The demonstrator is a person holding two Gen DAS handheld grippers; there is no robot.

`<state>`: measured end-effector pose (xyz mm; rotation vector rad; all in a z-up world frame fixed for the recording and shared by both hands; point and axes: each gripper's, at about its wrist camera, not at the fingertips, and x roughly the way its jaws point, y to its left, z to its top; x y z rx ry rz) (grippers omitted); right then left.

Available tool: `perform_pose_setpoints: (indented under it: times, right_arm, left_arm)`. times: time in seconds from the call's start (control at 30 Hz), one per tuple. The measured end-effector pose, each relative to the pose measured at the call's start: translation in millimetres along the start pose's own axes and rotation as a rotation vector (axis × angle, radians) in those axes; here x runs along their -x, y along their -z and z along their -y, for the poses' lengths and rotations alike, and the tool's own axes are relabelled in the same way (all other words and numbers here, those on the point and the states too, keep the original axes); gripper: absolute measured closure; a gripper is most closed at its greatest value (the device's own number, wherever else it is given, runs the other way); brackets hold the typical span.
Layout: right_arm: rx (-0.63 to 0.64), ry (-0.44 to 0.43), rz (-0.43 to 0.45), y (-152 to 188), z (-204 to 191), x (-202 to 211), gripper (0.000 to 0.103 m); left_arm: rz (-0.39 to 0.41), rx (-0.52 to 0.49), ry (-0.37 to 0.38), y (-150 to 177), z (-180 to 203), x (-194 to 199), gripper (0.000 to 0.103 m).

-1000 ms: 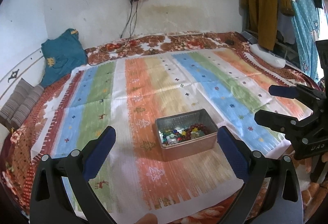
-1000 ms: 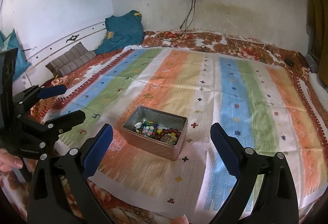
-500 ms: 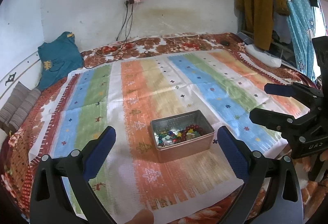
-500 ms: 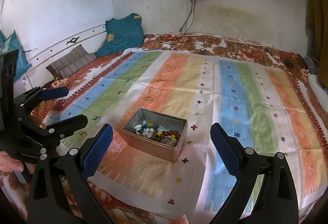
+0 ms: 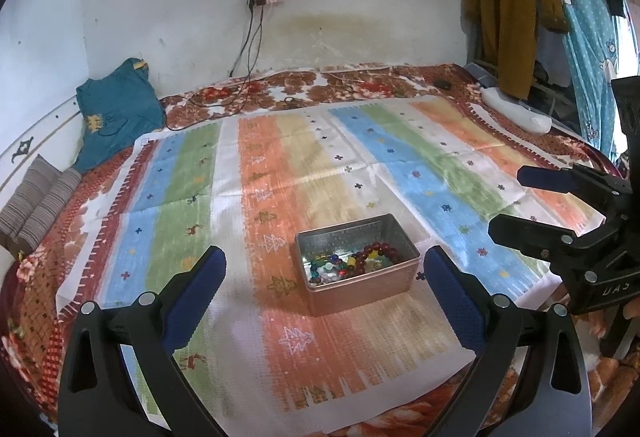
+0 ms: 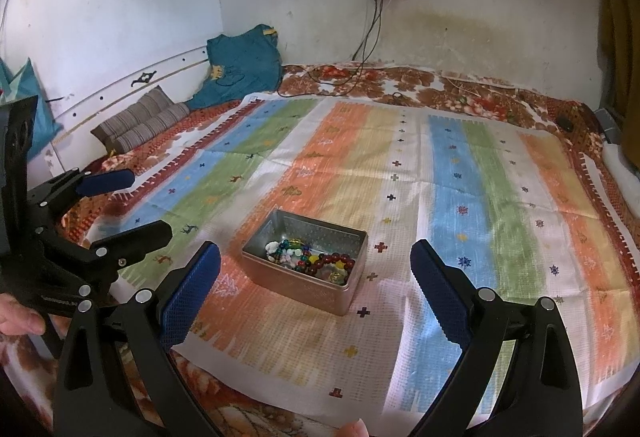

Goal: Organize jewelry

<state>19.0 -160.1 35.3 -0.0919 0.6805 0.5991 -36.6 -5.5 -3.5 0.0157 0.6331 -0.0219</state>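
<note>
A small metal tin (image 5: 362, 291) (image 6: 296, 287) sits on a striped cloth (image 5: 280, 173) (image 6: 440, 177) near its front edge. Inside lie a dark red bead bracelet (image 5: 374, 257) (image 6: 330, 261) and several coloured beads (image 5: 326, 271) (image 6: 288, 253). My left gripper (image 5: 324, 277) is open and empty, held above and in front of the tin; it also shows in the right wrist view (image 6: 124, 205). My right gripper (image 6: 316, 273) is open and empty, also in front of the tin; it also shows at the right of the left wrist view (image 5: 520, 201).
The cloth lies on a floral bedspread (image 5: 360, 85). A teal garment (image 5: 116, 109) and a striped pillow (image 5: 36, 197) lie at the left. Cables (image 5: 248, 49) hang from a wall socket. Clothes (image 5: 508, 9) hang at the right.
Both grippers have lifted and drawn back a little; the tin sits lower and smaller in both views. Both stay open.
</note>
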Motion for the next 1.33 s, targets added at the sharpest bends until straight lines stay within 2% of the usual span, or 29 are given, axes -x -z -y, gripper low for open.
perform_pose_setpoints:
  times: [1.33]
  right_arm:
    - [-0.005,0.012,0.037,2.8,-2.5,6.4,0.006]
  left_arm:
    - [0.031,0.043,0.014,-4.9,-4.5,4.8,0.006]
